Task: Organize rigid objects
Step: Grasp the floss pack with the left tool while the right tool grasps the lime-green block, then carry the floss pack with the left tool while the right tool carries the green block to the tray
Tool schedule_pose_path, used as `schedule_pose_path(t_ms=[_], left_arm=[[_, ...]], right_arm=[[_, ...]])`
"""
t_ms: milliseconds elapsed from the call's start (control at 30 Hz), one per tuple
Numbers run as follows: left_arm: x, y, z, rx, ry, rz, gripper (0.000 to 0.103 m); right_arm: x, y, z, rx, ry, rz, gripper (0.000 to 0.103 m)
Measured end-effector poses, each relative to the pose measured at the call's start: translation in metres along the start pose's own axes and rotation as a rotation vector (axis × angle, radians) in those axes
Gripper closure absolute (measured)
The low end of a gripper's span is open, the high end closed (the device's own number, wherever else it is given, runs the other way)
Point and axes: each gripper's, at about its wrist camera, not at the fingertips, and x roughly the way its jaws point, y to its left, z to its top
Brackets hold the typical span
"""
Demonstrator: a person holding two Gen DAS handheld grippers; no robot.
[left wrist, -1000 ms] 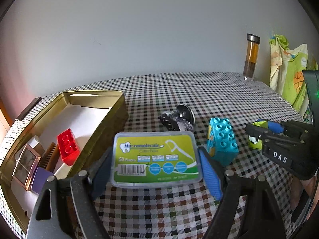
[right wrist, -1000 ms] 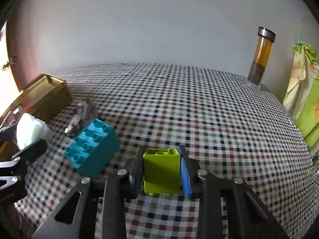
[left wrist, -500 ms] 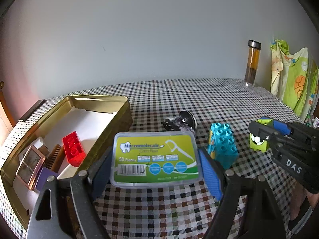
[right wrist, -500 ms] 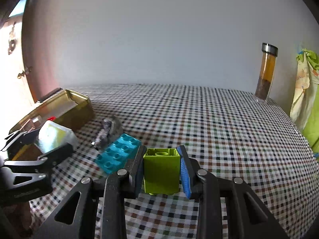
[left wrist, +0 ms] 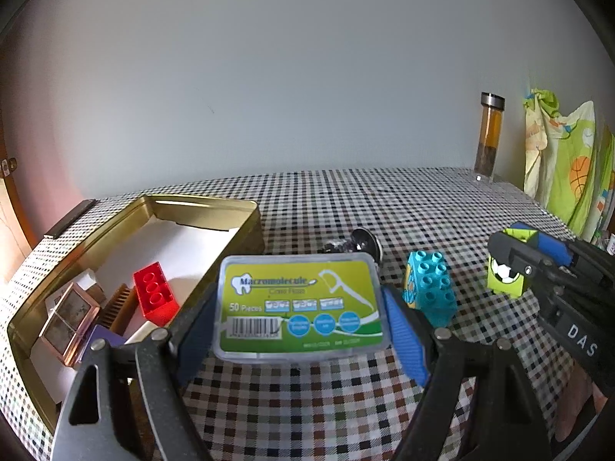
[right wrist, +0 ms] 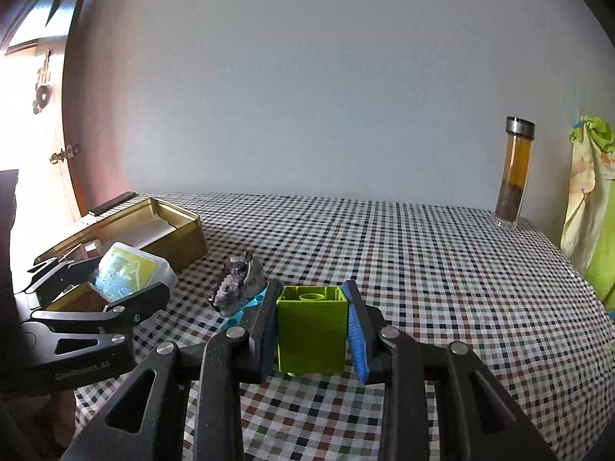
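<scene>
Floss pick box sits clamped between left gripper jaws, held above the checked worktop, just right of the gold tin. Green block is pinched in right gripper jaws, off the cloth. Left view only: red brick inside tin, teal block w/ studs; right view shows it mostly hidden.
</scene>
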Motion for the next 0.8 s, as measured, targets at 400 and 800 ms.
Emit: schedule_pose_path(t_ms=[400, 800], left_arm=[[-0.008, 0.003, 0.0, -0.019, -0.051, 0.01, 0.021], [-0.019, 0.005, -0.001, -0.035, -0.107, 0.025, 0.021]], right_arm=[[-0.017, 0.014, -0.002, -0.01, -0.099, 0.02, 0.069], [-0.026, 0.027, -0.003, -0.015, -0.147, 0.027, 0.069]])
